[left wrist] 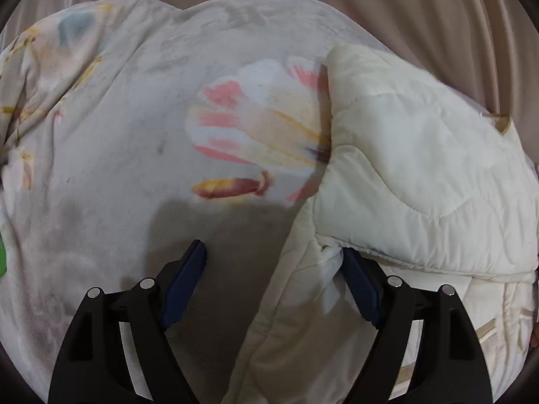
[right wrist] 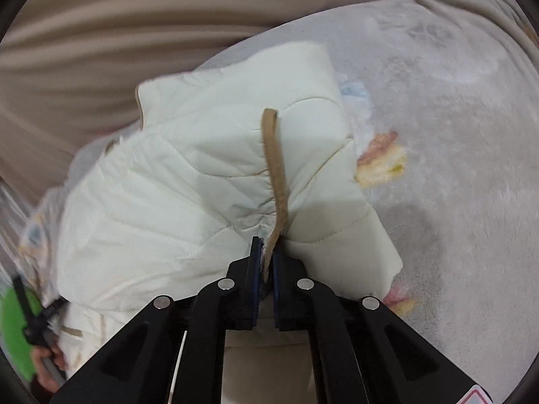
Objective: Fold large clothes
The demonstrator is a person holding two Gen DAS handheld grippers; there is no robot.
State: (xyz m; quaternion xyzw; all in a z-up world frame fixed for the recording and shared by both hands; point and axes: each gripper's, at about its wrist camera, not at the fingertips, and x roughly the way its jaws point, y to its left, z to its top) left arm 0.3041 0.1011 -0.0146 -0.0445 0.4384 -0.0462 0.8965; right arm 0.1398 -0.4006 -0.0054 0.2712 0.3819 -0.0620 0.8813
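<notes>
Cream quilted jacket (right wrist: 188, 181), padded, tan trim (right wrist: 274, 168) along one edge; lies partly folded on a pale fleece blanket (left wrist: 134, 134) printed with pink and yellow flowers, beige curtain (left wrist: 421, 17) behind. Right gripper (right wrist: 266, 262): jaws clamped tight on the tan trim, the cloth bunched and gathered at the pads. Left gripper (left wrist: 274, 252): jaws spread wide, one blue pad (left wrist: 357, 279) touching the jacket's folded edge, the other over bare blanket; nothing held
</notes>
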